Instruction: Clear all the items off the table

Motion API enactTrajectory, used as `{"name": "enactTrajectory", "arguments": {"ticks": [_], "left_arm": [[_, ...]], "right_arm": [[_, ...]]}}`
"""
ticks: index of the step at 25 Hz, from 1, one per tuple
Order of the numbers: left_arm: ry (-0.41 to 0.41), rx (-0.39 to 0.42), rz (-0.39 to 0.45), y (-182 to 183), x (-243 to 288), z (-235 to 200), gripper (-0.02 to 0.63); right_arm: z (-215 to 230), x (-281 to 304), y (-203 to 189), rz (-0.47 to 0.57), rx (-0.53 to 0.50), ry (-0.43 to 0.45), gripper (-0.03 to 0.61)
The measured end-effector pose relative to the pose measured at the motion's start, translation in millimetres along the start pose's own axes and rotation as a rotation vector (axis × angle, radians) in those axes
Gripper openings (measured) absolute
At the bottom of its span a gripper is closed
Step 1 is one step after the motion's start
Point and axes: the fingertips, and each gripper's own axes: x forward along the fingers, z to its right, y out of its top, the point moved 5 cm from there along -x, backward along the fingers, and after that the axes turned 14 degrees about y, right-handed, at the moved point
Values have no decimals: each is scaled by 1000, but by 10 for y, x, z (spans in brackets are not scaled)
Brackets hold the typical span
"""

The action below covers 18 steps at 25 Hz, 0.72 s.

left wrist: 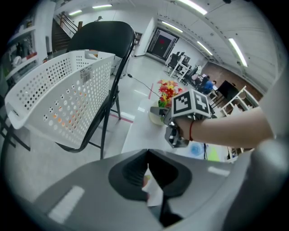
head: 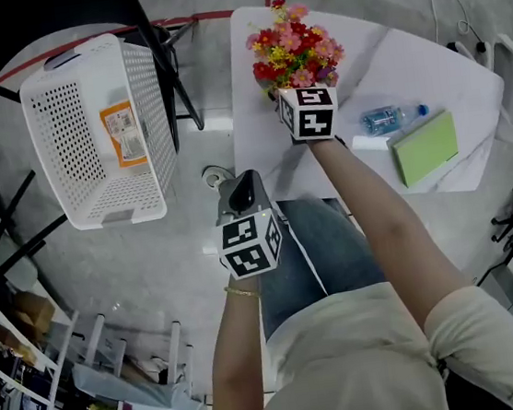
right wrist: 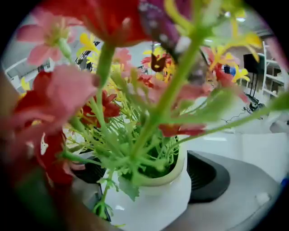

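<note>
The white table [head: 406, 65] stands on the right of the scene, and the flower pot [right wrist: 156, 198] sits near its left edge. The pot is white, and its red, pink and yellow flowers [head: 293, 51] fill most of the right gripper view. The right gripper [head: 288, 101] is at the pot with its jaws spread wide. One dark pad [right wrist: 210, 176] sits just to the right of the pot's wall and the other behind its left side, so the pot stands between them without being squeezed. Further right on the table a water bottle [head: 390, 119] lies on its side. Just beside it, towards the near edge, lies a green book [head: 425, 147]. On the left, well apart from the table, a white perforated basket [head: 145, 92] rests on a black chair [head: 30, 23], with an orange packet [head: 122, 132] inside it. The left gripper [head: 241, 192] hangs over the grey floor between chair and table, beside the person's knee, with its jaws closed together. A pale sliver [left wrist: 151, 189] shows at their seam, too small to identify.
</note>
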Motion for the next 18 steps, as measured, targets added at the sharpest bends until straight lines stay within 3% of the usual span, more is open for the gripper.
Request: {"name": "enactTrajectory", "arguments": {"ticks": [7, 9, 18], "left_arm": [[0, -5, -18, -31, 49, 8, 9], [-1, -9, -20, -39, 47, 5, 9], [7, -18, -17, -58, 33, -33, 9]], "right_arm": [[67, 140, 4, -31, 15, -45, 534], [92, 132, 7, -32, 19, -57, 506], [93, 109, -7, -44, 21, -59, 489]]}}
